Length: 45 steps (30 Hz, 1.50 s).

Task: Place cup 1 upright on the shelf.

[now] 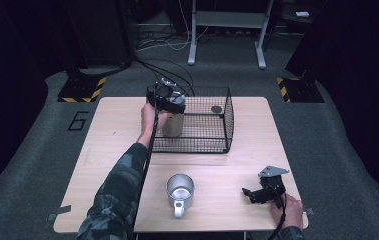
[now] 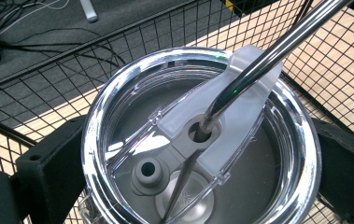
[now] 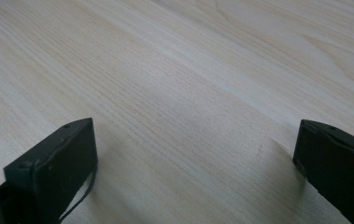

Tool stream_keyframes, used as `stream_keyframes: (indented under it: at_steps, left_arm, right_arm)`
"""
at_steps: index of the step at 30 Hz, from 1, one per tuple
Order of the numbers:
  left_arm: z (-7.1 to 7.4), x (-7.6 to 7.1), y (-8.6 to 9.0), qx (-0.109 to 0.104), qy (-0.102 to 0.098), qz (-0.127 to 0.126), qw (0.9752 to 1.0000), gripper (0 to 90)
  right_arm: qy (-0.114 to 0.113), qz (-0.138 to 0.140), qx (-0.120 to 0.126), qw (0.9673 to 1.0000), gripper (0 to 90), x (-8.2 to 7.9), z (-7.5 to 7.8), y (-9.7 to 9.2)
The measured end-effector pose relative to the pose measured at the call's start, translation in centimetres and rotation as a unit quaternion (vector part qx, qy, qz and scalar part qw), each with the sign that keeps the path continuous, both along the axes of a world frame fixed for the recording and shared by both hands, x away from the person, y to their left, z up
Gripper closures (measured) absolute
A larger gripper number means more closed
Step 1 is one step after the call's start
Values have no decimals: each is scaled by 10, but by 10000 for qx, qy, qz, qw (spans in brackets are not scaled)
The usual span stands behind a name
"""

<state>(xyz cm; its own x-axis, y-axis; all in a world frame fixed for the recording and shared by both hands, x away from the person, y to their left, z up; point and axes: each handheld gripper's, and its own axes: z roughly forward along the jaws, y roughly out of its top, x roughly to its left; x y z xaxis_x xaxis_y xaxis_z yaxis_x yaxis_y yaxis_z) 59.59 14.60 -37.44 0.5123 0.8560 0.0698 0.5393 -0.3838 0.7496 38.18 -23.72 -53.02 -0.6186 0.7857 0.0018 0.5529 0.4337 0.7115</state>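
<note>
- Nearest the high camera sits a steel mug (image 1: 180, 190) with its handle turned toward the person, standing alone on the near part of the table (image 1: 117, 125); nothing touches it
- to its right the right gripper (image 1: 252, 194) rests low at the near right corner of the table; in the right gripper view its jaws stand wide apart over bare wood, holding nothing
- farther back the left gripper (image 1: 169, 102) reaches into the near left corner of a black wire basket (image 1: 226, 117); it is clamped on a steel tumbler (image 1: 173, 125) just under the rim
- in the left gripper view a jaw presses against each side of the tumbler's clear lid (image 2: 202, 140), and a metal straw (image 2: 268, 56) runs through the lid's hole, leaning up and away
- the tumbler stands upright inside the basket; whether its base rests on the basket floor cannot be told
- a small dark disc (image 1: 216, 109) lies at the basket's far right
- as a judgement: the tumbler is as good as placed, with only the release left; the mug has yet to be handled.
</note>
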Motion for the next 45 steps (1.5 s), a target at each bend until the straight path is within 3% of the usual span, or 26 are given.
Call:
stream_keyframes:
  at_steps: [19, 27, 32, 45]
  left_arm:
    - [-5, 5, 9, -3, 270, 125, 9996, 32]
    - [-5, 4, 9, 14, 267, 119, 9996, 30]
    - [-4, 4, 14, -127, 286, 145, 9994, 23]
    - [19, -12, 15, -104, -125, -72, 9998, 0]
  right_arm:
    - [7, -4, 1, 10000, 0, 0, 0, 0]
    - [10, -7, 2, 10000, 0, 0, 0, 0]
    - [12, -8, 2, 10000, 0, 0, 0, 0]
    - [-4, 9, -6, 10000, 0, 0, 0, 0]
